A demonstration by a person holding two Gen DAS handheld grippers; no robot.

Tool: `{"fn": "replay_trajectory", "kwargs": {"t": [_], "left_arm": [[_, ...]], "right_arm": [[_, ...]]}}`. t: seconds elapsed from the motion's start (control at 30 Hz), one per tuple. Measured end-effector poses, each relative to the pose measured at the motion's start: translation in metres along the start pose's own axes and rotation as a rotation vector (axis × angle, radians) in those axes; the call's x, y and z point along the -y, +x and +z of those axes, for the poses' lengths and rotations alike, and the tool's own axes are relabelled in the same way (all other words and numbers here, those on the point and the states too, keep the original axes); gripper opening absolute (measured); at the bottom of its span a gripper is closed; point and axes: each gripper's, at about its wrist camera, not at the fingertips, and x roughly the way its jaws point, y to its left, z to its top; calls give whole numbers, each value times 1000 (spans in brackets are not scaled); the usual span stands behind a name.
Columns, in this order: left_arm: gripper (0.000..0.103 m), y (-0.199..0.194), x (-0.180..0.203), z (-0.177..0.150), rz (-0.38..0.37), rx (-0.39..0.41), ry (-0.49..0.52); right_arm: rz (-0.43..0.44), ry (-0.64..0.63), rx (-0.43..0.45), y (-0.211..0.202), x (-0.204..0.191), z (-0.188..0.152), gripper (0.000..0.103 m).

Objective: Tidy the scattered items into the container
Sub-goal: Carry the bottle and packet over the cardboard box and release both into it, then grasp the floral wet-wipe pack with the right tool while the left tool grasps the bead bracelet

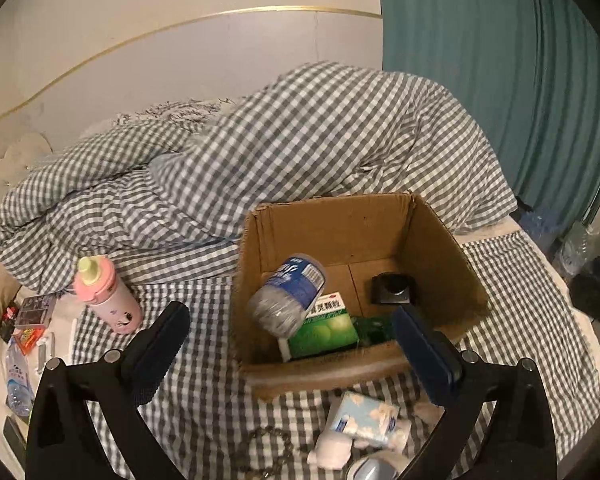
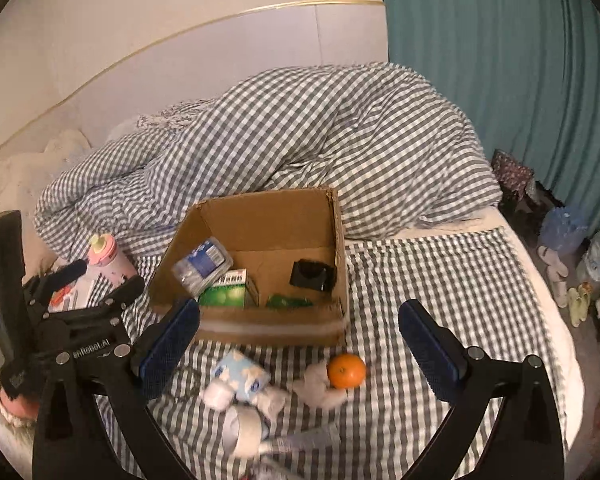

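An open cardboard box (image 1: 440, 248) (image 2: 336, 232) sits on the checked bed. Inside, a plastic water bottle (image 1: 288, 296) (image 2: 202, 266) with a blue label lies blurred and tilted on a green medicine box (image 1: 328, 330) (image 2: 228, 290), beside a black object (image 1: 392, 289) (image 2: 312, 274) and a green packet (image 2: 288, 301). My left gripper (image 1: 292, 344) is open and empty just before the box's near wall; it also shows in the right wrist view (image 2: 104, 280). My right gripper (image 2: 300, 340) is open and empty above a blue tissue pack (image 2: 242, 374) (image 1: 366, 416), an orange (image 2: 347, 371) and white items (image 2: 320, 386).
A pink bottle (image 1: 108, 296) (image 2: 108, 258) stands left of the box, with small packets (image 1: 34, 322) and another water bottle (image 1: 18, 380) at the bed's left edge. A heaped checked duvet (image 1: 300, 140) lies behind the box. A teal curtain (image 2: 500, 80) hangs at right, with floor clutter (image 2: 560, 248) below.
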Motion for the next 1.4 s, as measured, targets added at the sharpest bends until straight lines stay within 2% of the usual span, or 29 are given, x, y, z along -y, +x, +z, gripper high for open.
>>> {"fn": "replay_trajectory", "kwargs": {"t": [0.13, 0.27, 0.37, 0.47, 0.67, 0.87, 1.0, 1.1, 1.23, 1.4], "left_arm": [[103, -25, -22, -27, -1, -5, 12], [103, -28, -43, -70, 24, -53, 31], [103, -16, -55, -110, 40, -108, 43], [103, 2, -59, -150, 49, -129, 45], [103, 32, -46, -204, -8, -166, 88], [103, 55, -31, -221, -11, -176, 121], [103, 69, -26, -221, -30, -188, 114], [103, 86, -25, -217, -8, -199, 116], [103, 111, -27, -216, 24, -243, 101], [103, 126, -33, -218, -4, -270, 56]], "right_arm": [[-39, -47, -27, -24, -12, -34, 100], [-67, -66, -68, -27, -20, -75, 100], [-66, -34, -143, -12, -21, -109, 100], [-60, -4, -243, 13, -24, -145, 100], [-77, 6, -370, 43, -32, -192, 100], [-91, 4, -431, 57, -37, -213, 100], [-101, 7, -487, 74, -39, -226, 100], [-104, -6, -522, 84, -43, -235, 100], [-95, -16, -561, 97, -46, -244, 100], [-93, -22, -597, 110, -48, -254, 100]]}}
